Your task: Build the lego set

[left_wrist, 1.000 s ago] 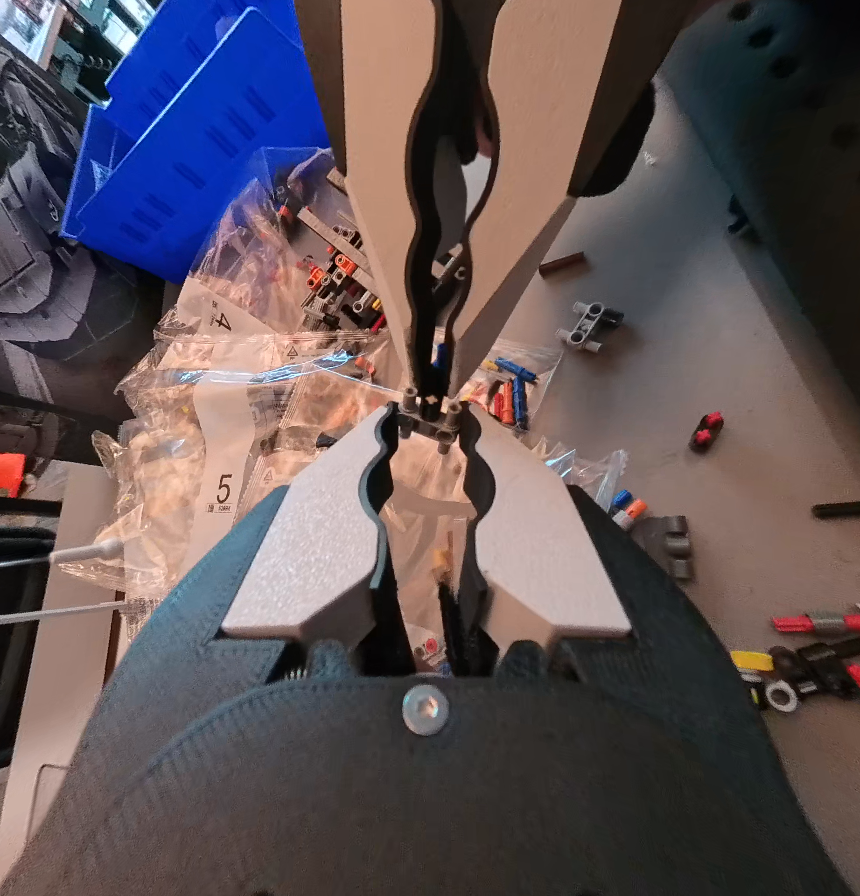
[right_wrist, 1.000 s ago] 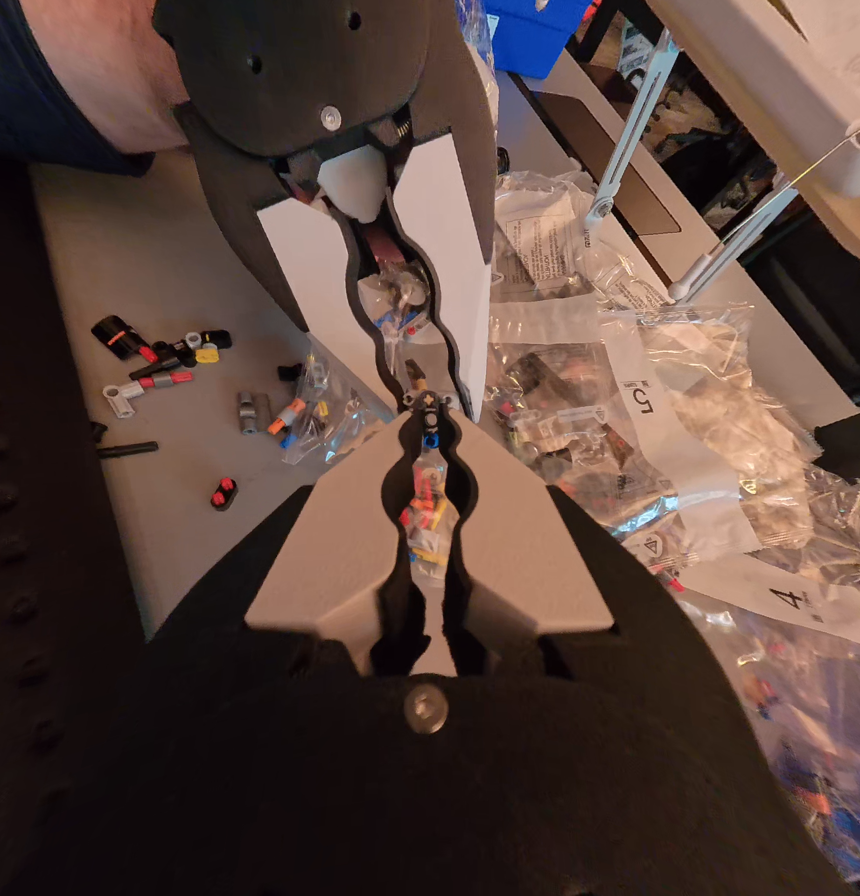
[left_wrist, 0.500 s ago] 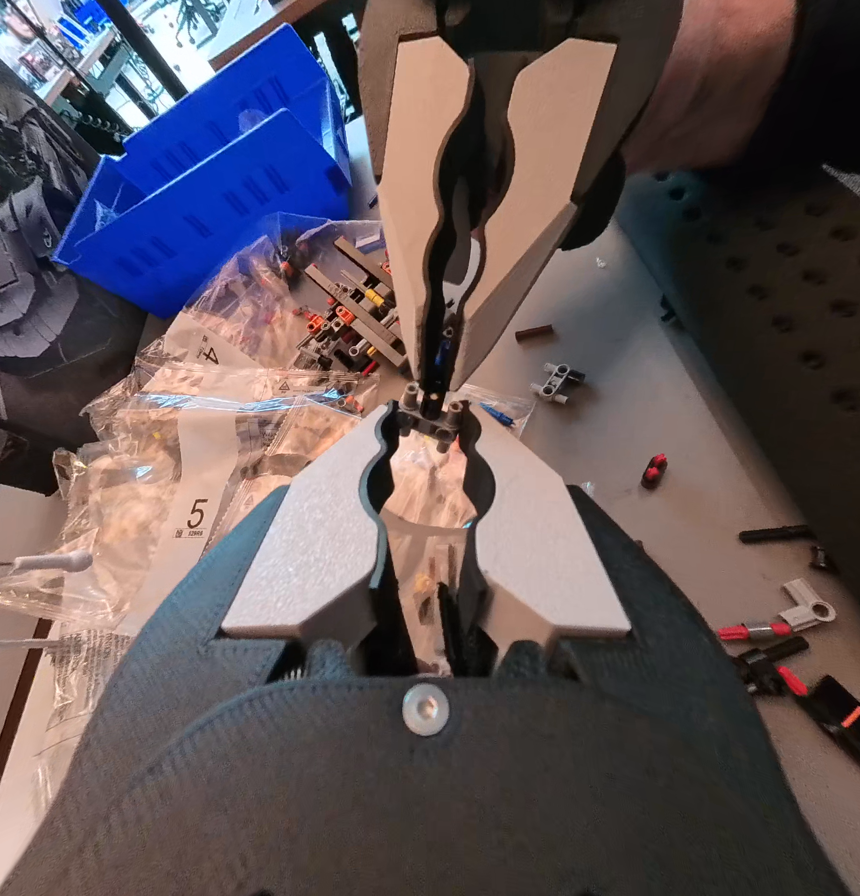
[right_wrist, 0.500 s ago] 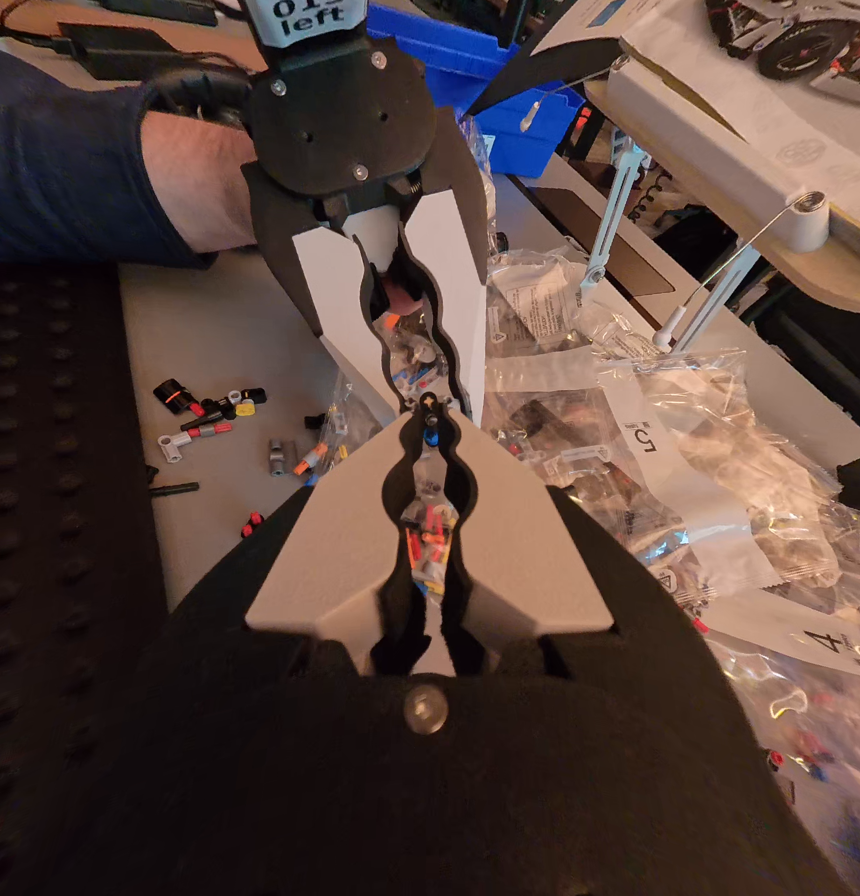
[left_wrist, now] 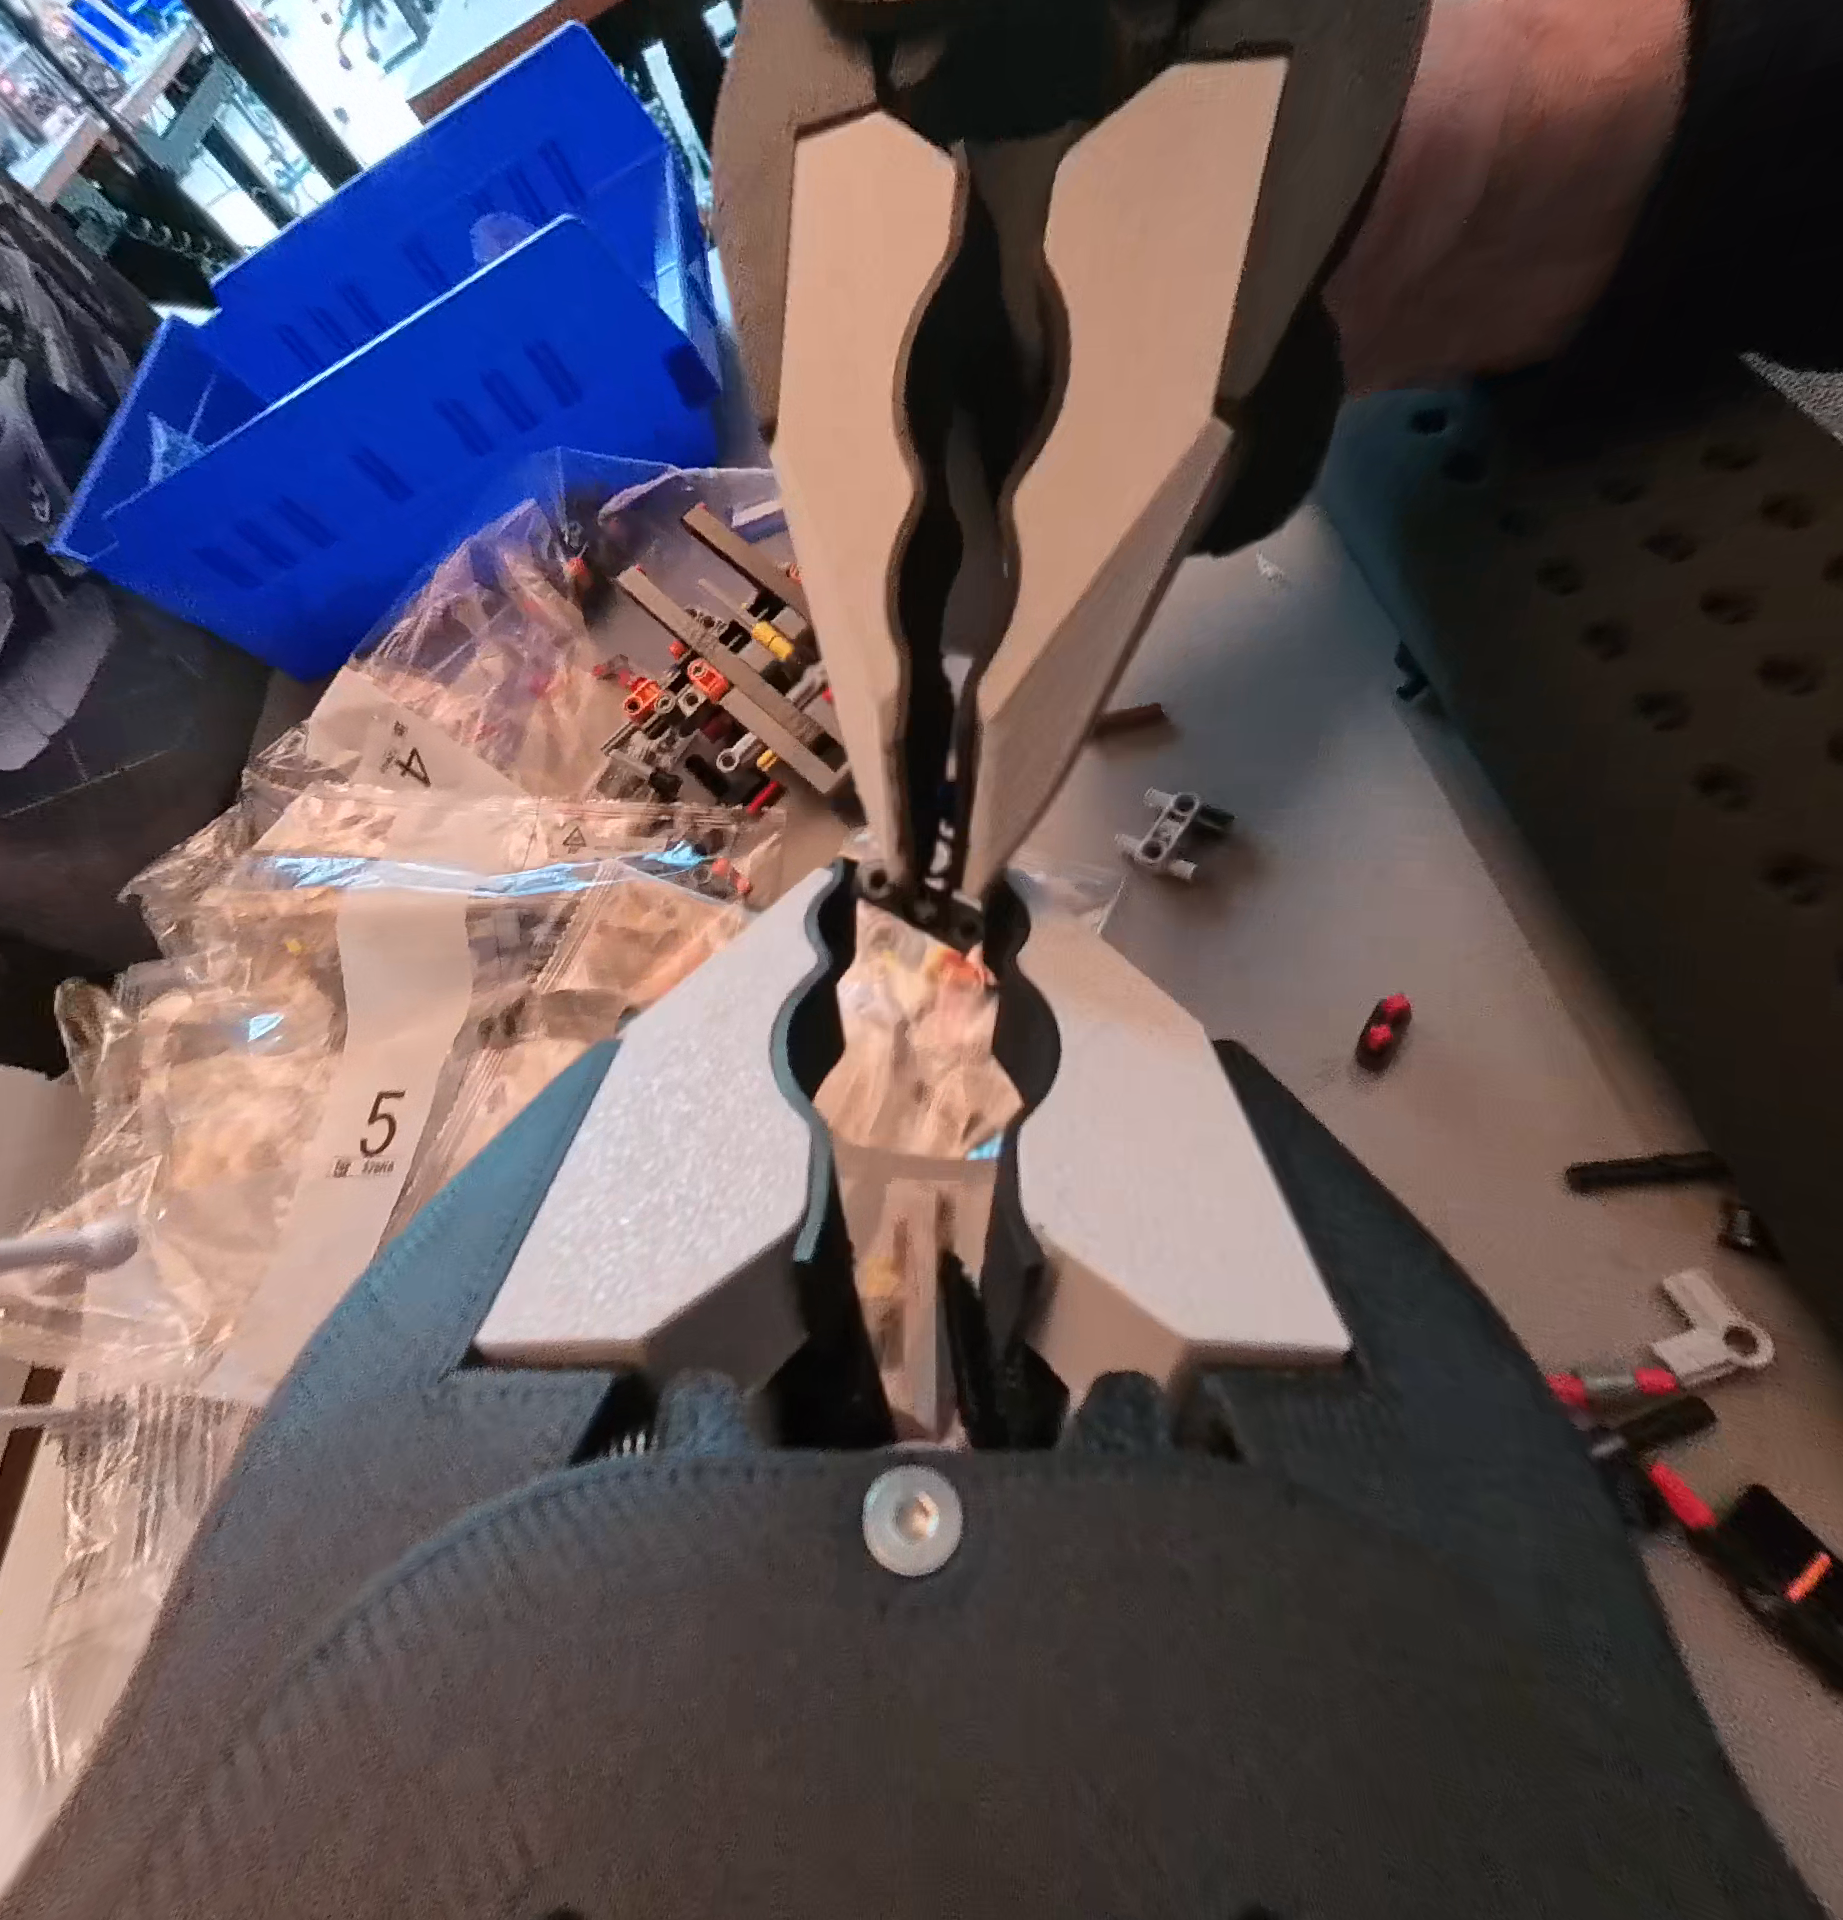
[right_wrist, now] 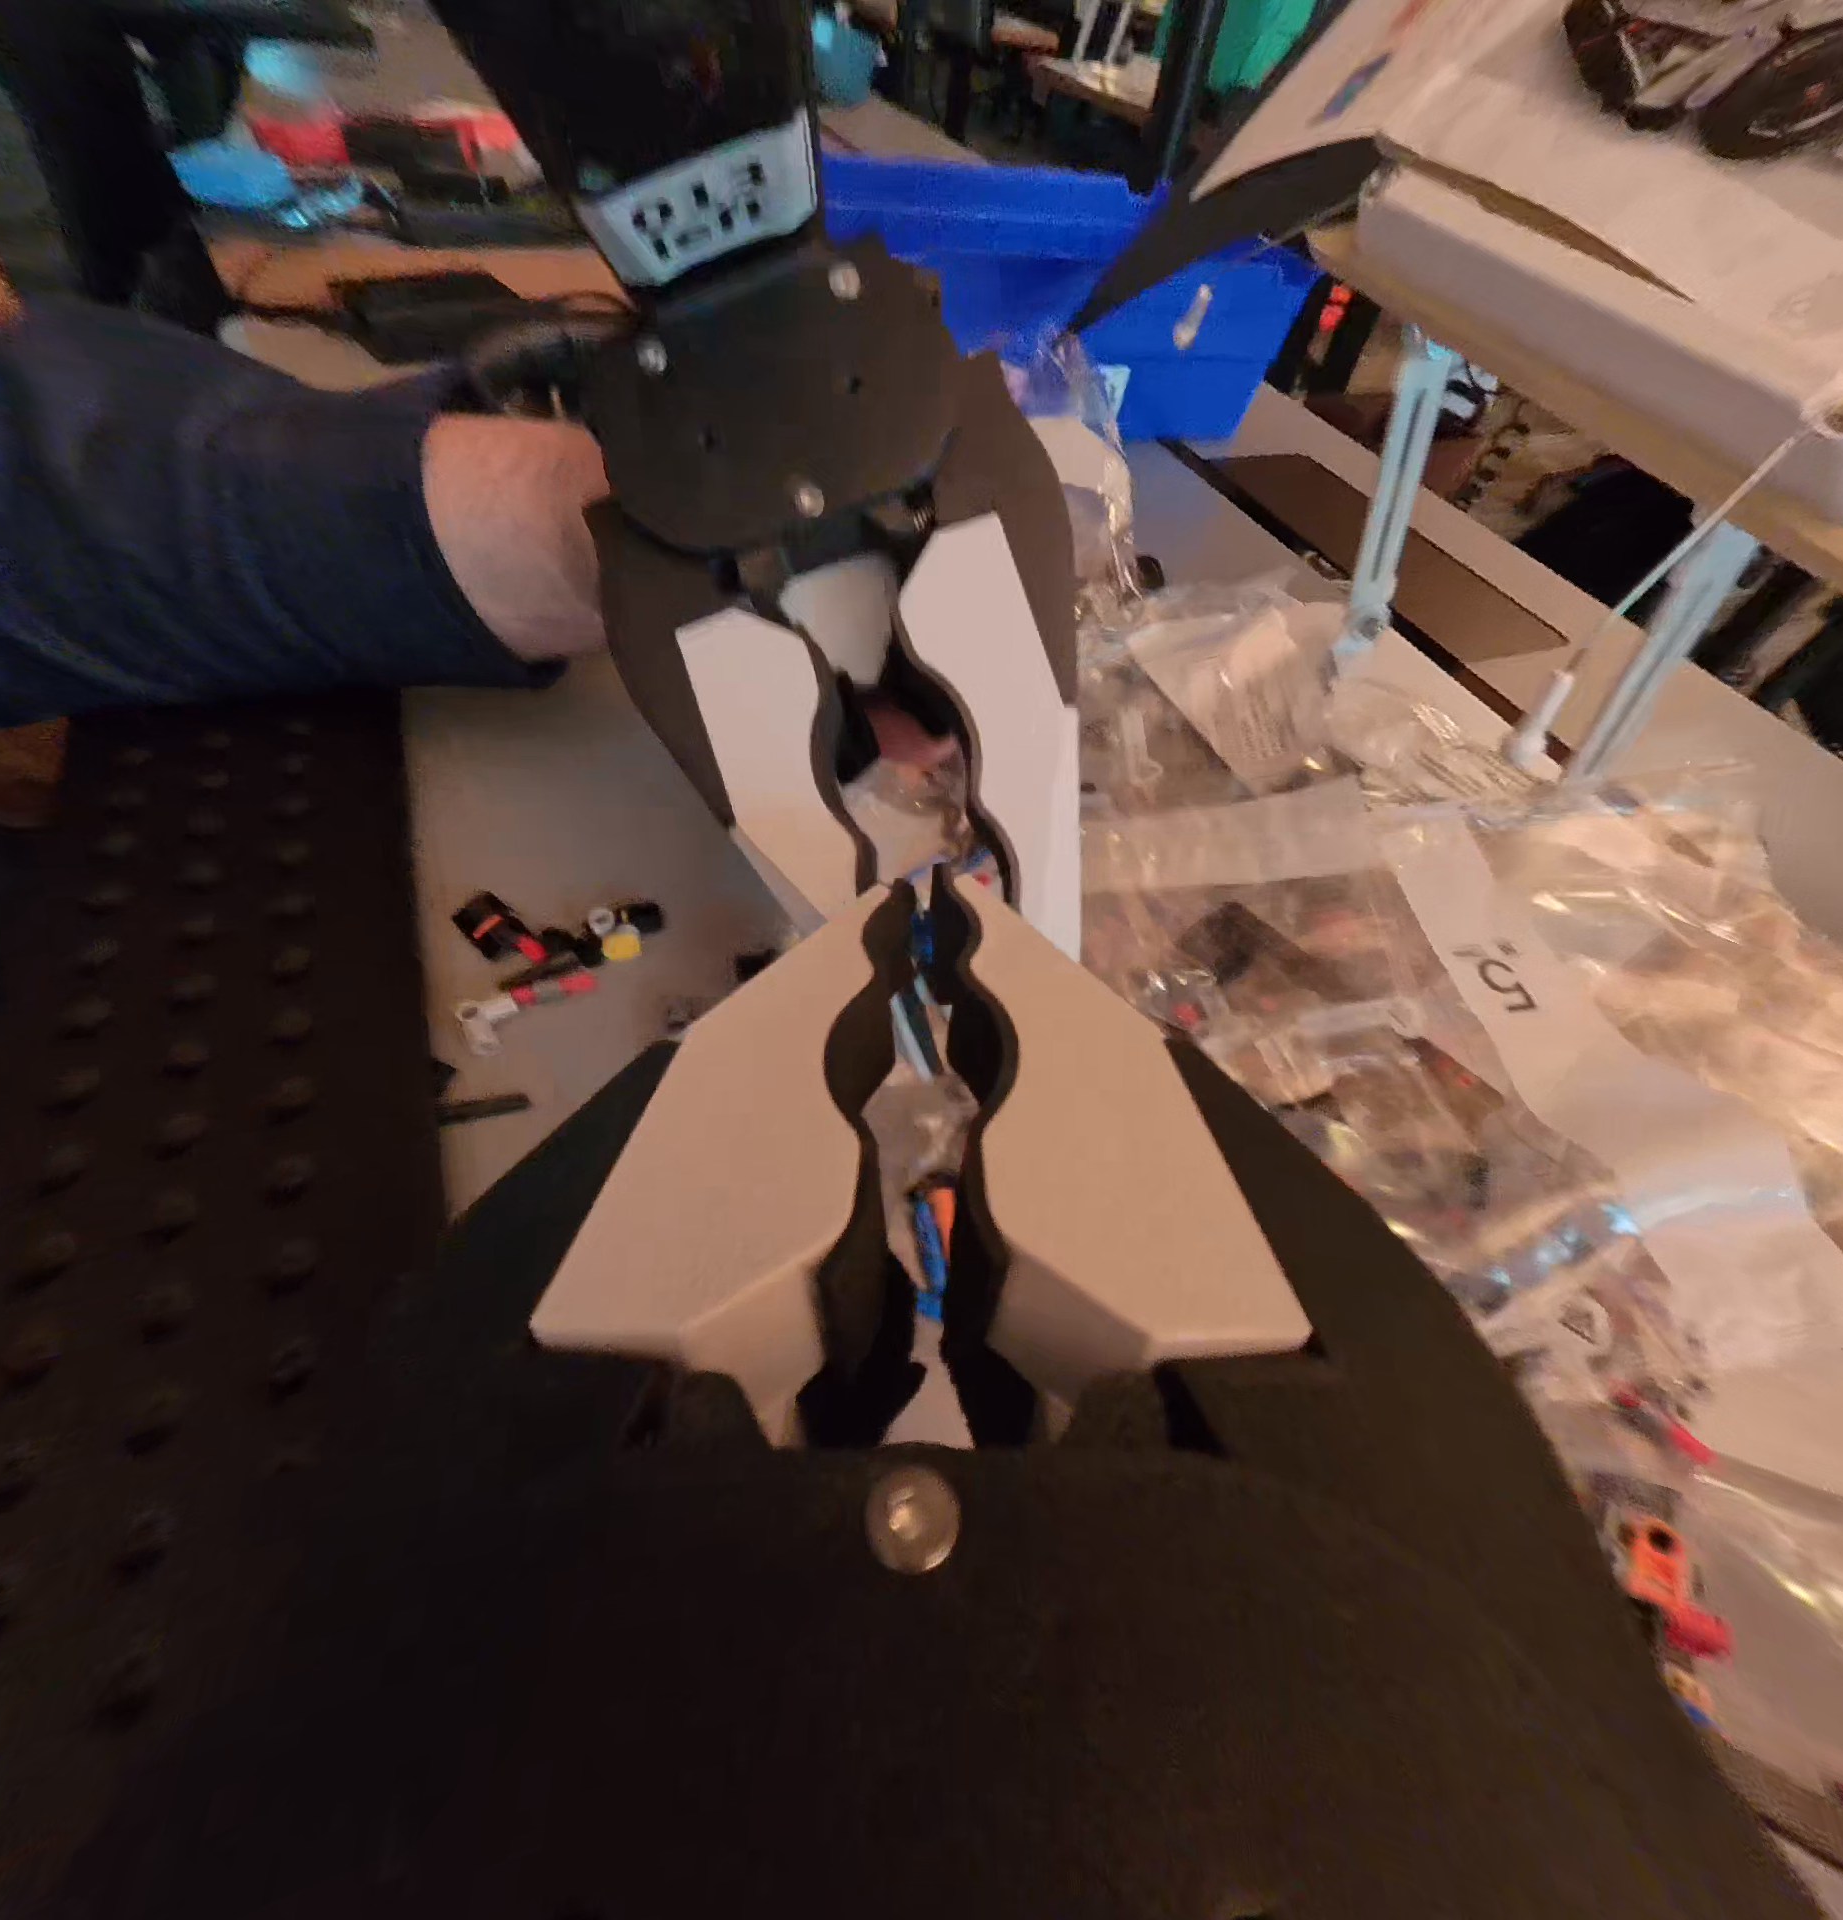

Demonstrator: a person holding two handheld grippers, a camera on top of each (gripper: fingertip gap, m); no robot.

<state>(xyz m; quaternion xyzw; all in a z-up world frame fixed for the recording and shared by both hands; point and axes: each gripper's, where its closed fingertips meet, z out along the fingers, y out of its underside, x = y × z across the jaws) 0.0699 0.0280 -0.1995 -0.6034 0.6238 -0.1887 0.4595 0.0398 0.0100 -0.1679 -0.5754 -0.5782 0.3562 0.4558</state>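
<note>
My left gripper point(left_wrist: 922, 904) is shut on a small dark grey Lego connector point(left_wrist: 927, 912) held across its tips, above the table. My right gripper point(right_wrist: 919, 896) is shut on a blue pin point(right_wrist: 923, 940) and meets the left one tip to tip. In the left wrist view the right gripper point(left_wrist: 932, 862) comes down from above and its pin touches the connector. In the right wrist view the left gripper point(right_wrist: 943, 868) stands opposite, held by a hand in a dark blue sleeve point(right_wrist: 221, 520). That view is blurred, so the connector does not show in it.
Numbered clear bags of parts point(left_wrist: 377, 1039) cover the left of the grey table point(left_wrist: 1260, 1039), with a partly built grey frame point(left_wrist: 730, 686) and blue bins point(left_wrist: 397, 416) behind. Loose pieces point(left_wrist: 1171, 831) lie near the black perforated mat point(left_wrist: 1675, 675). A box on a stand point(right_wrist: 1571, 260) stands at the back. My two grippers' fingertips are within a few centimetres of each other.
Both grippers stayed tip to tip and rose away from the table. The connector in the left tips has tilted, and the right gripper's pin sits closer against it.
</note>
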